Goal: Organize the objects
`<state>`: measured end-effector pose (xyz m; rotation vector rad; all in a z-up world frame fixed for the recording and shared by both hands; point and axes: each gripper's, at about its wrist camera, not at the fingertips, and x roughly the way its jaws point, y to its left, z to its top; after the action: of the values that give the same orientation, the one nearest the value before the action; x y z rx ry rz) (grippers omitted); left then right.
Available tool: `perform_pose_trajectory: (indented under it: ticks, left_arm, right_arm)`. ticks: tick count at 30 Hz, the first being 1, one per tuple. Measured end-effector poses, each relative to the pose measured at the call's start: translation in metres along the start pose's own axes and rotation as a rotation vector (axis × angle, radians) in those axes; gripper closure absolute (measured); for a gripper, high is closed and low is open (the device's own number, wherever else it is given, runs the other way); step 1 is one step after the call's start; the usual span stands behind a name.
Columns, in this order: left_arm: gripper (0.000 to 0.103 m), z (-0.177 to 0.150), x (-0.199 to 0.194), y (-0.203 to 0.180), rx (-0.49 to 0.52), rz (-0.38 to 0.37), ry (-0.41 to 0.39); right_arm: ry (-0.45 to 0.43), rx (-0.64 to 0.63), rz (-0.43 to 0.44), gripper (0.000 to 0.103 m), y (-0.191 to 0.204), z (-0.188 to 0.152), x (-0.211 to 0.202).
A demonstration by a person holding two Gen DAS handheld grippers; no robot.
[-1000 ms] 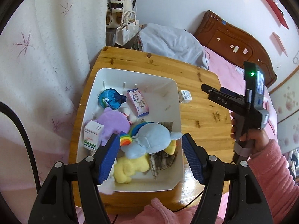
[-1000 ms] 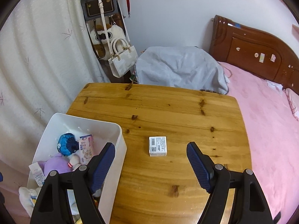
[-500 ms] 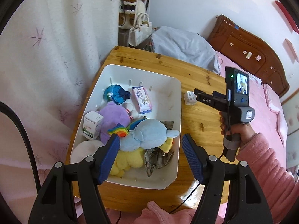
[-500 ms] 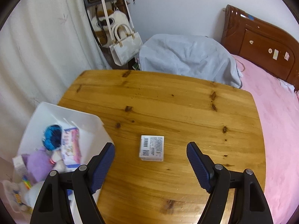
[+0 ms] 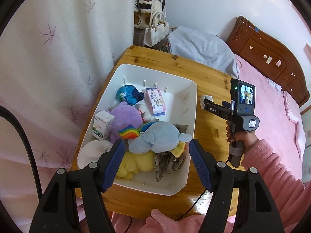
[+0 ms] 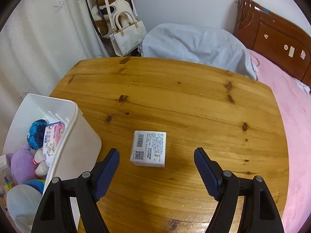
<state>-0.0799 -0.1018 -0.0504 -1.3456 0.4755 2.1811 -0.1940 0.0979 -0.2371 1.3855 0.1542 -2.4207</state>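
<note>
A small white box (image 6: 148, 148) with a barcode lies flat on the wooden table (image 6: 194, 101), just right of the white bin (image 6: 72, 116). My right gripper (image 6: 156, 161) hangs open above it, the box just ahead of its blue pads (image 6: 106, 172). In the left wrist view the same box (image 5: 206, 98) peeks out beyond the right gripper's tip. The bin (image 5: 191, 120) holds plush toys, a blue one (image 5: 159, 136) and a purple one (image 5: 126, 118), plus small cartons. My left gripper (image 5: 156, 159) hovers open over the bin's near end, holding nothing.
A white curtain (image 5: 58, 58) hangs left of the table. A pink bed (image 6: 291, 106) with a dark wooden headboard (image 6: 272, 36) borders the right side. A grey covered bundle (image 6: 194, 42) and a white handbag (image 6: 126, 36) stand behind the table. A pink sleeve (image 5: 272, 165) is at lower right.
My right gripper has come down toward the small white box, which now looks larger and nearer. The left gripper has shifted and rolled a little over the bin.
</note>
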Motion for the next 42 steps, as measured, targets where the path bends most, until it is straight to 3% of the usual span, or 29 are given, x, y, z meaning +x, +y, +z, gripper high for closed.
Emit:
perform_pose_trajectory:
  ticks: [13,19,42]
  left_arm:
    - [0.031,-0.005,-0.002,-0.002,-0.049,0.030,0.029]
    - [0.031,-0.007,-0.002,-0.002,-0.052,0.029,0.032]
    - [0.031,-0.007,-0.005,0.001,-0.084,0.014,0.007]
  right_arm:
    - [0.016,-0.010,0.028,0.045,-0.002,0.000,0.014]
    - [0.025,-0.023,0.064,0.061,0.002,0.001,0.012]
    - [0.026,0.032,0.113,0.063,-0.001,-0.006,-0.017]
